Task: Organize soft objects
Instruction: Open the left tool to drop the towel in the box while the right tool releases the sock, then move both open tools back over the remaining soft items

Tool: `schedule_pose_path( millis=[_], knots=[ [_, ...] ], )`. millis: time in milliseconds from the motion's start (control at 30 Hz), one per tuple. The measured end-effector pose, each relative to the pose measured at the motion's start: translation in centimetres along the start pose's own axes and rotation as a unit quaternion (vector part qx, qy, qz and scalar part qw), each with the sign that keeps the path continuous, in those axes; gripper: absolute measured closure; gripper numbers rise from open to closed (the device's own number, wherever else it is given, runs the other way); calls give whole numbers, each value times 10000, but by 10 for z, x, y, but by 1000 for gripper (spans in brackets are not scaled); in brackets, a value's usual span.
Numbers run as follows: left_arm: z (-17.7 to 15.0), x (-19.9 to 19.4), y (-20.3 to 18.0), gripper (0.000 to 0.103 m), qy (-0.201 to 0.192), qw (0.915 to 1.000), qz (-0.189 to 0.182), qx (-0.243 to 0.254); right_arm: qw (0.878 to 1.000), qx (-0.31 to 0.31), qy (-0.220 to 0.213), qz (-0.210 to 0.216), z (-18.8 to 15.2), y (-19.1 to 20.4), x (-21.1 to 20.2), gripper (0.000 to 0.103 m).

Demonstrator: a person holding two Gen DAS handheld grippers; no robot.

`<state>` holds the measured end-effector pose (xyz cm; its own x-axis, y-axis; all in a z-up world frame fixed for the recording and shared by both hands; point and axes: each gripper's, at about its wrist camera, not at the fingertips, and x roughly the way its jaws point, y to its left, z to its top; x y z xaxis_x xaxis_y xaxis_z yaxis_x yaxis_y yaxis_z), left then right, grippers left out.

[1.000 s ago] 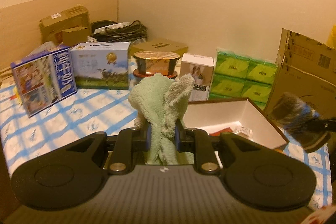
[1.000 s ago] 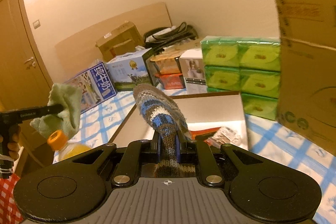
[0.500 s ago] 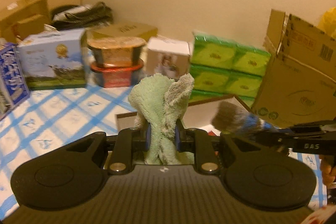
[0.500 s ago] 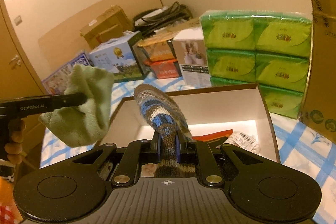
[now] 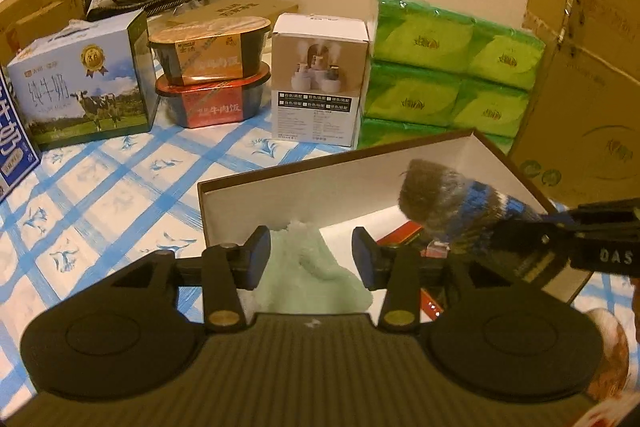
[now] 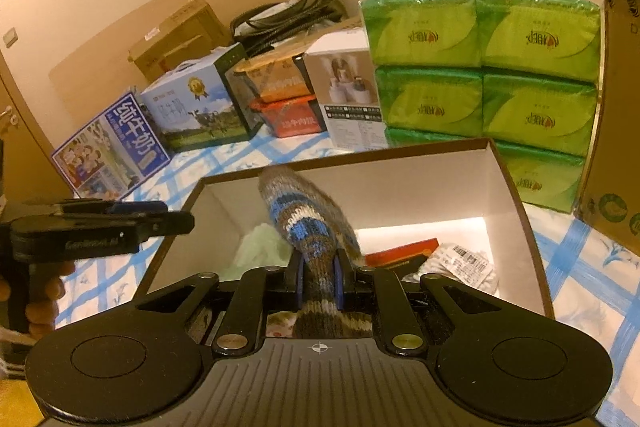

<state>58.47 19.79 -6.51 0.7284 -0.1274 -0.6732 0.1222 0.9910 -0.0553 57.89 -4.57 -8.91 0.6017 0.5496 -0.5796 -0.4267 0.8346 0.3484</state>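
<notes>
While the left gripper [image 5: 311,258] jaws have just been opening, the fluffy green cloth [image 5: 316,279] lies loose between them inside the rectangular white-walled box [image 5: 304,195]; the right gripper [image 6: 319,285] clamps a ribbed knitted sock [image 6: 308,223] above it.

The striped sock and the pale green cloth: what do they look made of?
Striped sock: chunky knit yarn, likely wool or acrylic; visible stitch loops, matte, fuzzy toe. Pale green cloth: plush terry or microfibre, judging by its nubby pile and soft slump in the open box; fibre unclear.
</notes>
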Motion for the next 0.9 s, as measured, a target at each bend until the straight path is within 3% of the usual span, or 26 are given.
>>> schedule_pose_path(
  millis=[67, 100, 133, 200, 433, 600, 900],
  knots=[
    [-1, -4, -1, 62, -16, 10000, 30, 82, 9998, -37, -169, -93, 1, 4, 0, 88],
    [-2, -6, 0, 61, -8, 9999, 48, 99, 9996, -48, -272, -114, 2, 7, 0, 78],
    [-4, -8, 1, 61, -2, 9999, 61, 90, 9992, -42, -383, -76, 2, 9, -2, 61],
    [-6, -12, 6, 59, 27, 10000, 90, 0, 9982, -16, -600, 29, 3, 12, -10, 42],
    [-29, -34, 21, 59, 182, 9992, 232, -283, 9993, -187, -325, -46, -8, 17, -36, 42],
    [-52, -62, 28, 59, 319, 9984, 130, -443, 9994, -217, -237, -114, -30, 10, -73, 42],
    [-91, -132, 37, 59, 155, 9961, 134, -862, 9994, 72, -298, -152, -66, -1, -150, 42]
  ],
)
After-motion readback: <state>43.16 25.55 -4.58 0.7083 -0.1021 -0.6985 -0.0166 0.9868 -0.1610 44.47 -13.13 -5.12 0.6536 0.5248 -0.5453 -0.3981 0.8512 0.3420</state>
